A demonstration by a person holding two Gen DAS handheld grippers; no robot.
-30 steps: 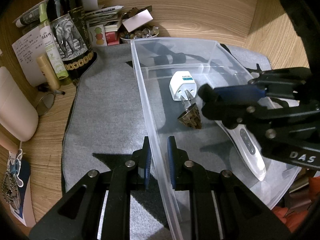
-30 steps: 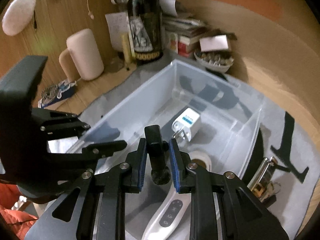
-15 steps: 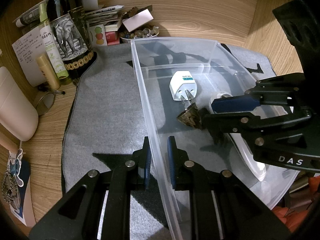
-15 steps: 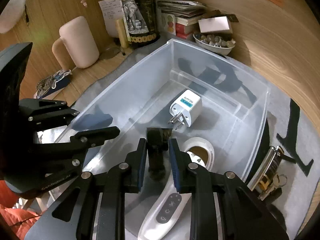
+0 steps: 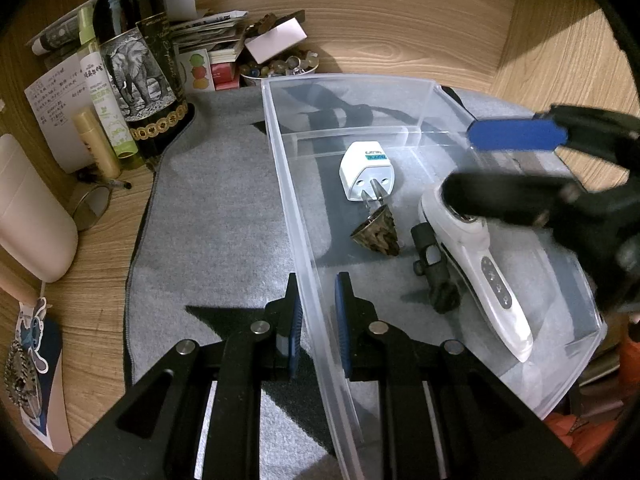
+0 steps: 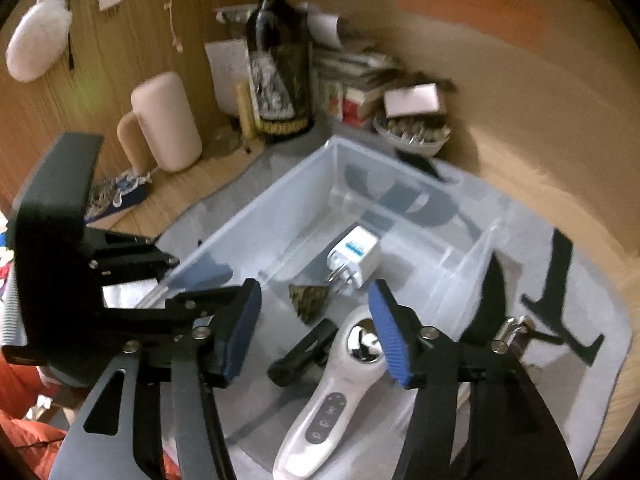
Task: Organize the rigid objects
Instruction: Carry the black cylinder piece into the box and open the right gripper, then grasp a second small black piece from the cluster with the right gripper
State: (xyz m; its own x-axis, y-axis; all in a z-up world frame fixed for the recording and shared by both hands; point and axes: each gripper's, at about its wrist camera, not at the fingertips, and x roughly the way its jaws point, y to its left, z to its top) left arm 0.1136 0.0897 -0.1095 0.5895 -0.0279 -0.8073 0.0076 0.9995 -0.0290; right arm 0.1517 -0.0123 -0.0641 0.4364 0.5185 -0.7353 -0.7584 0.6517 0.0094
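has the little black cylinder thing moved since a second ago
Yes. The black cylinder has left the right gripper, now open, and lies on the bin floor between the cone-shaped piece and the white handheld device.

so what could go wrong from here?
1. The left tongs grip only the clear bin's wall; a tug could tilt the bin and slide the white adapter and the cone-shaped piece.
2. The right tongs, open, hang just above the black cylinder and the white handheld device; lowering might knock them.
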